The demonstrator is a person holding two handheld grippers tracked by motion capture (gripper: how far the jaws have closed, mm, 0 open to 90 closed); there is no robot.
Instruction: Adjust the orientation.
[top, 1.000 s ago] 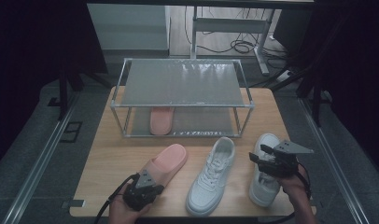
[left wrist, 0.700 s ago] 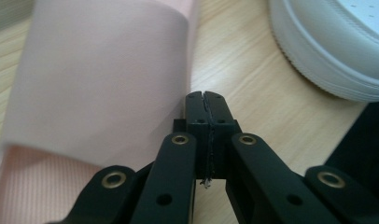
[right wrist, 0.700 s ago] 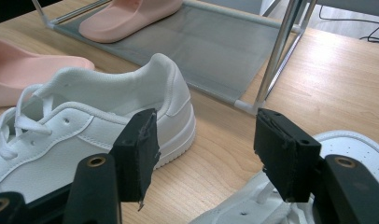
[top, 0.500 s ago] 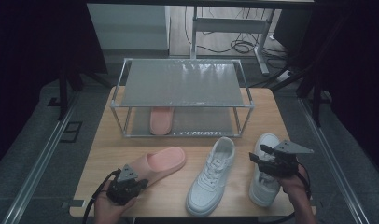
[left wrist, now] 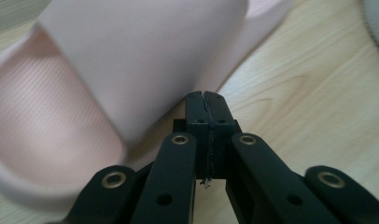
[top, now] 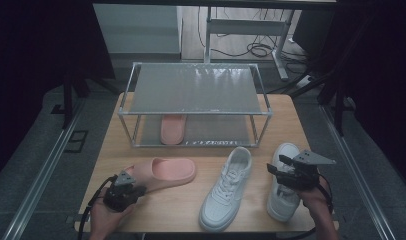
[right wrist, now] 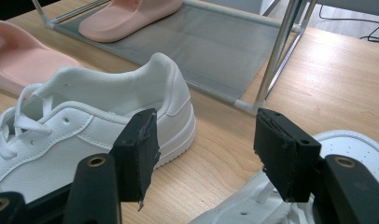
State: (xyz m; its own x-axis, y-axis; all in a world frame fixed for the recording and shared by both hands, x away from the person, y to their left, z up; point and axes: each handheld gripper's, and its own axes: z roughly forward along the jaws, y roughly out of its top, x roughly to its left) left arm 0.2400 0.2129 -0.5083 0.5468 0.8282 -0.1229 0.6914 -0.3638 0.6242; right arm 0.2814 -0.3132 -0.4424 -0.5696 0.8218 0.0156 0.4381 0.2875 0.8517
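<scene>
Left gripper (top: pixel 125 186): near the table's front left corner, its jaws pressed flat together with nothing between them; in the left gripper view the closed tips sit at the side of the slipper's sole, touching or nearly so, without pinching it.

Loose pink slipper (top: pixel 166 172): lies on the wooden table (top: pixel 156 212) in front of the rack, toe toward the white shoes, heel end nearest the left gripper (left wrist: pixel 207 140); in that close view the pink slipper (left wrist: pixel 131 70) has its strap arched above the footbed.

Risk at the slipper: with closed jaws the gripper can only push. A nudge off the sole's centre would likely spin the slipper or skid it toward the near sneaker rather than lift it.

Shoe rack (top: pixel 196 112): metal frame with mesh shelves, standing across the middle of the table; a second pink slipper (top: pixel 172 127) already rests on the lower shelf.

Risk at the rack: the low top shelf leaves little room; a slipper carried tilted might catch the front rail.

White sneaker (top: pixel 226 190): between the two grippers, toe toward the person.

Right gripper (top: pixel 291 175): hovers over the second white sneaker (top: pixel 283 195), jaws wide apart and empty, as the right gripper view (right wrist: pixel 201 158) confirms.

Risk at the right: closing from this height may catch only laces or tongue, so the shoe could sag and slip.
</scene>
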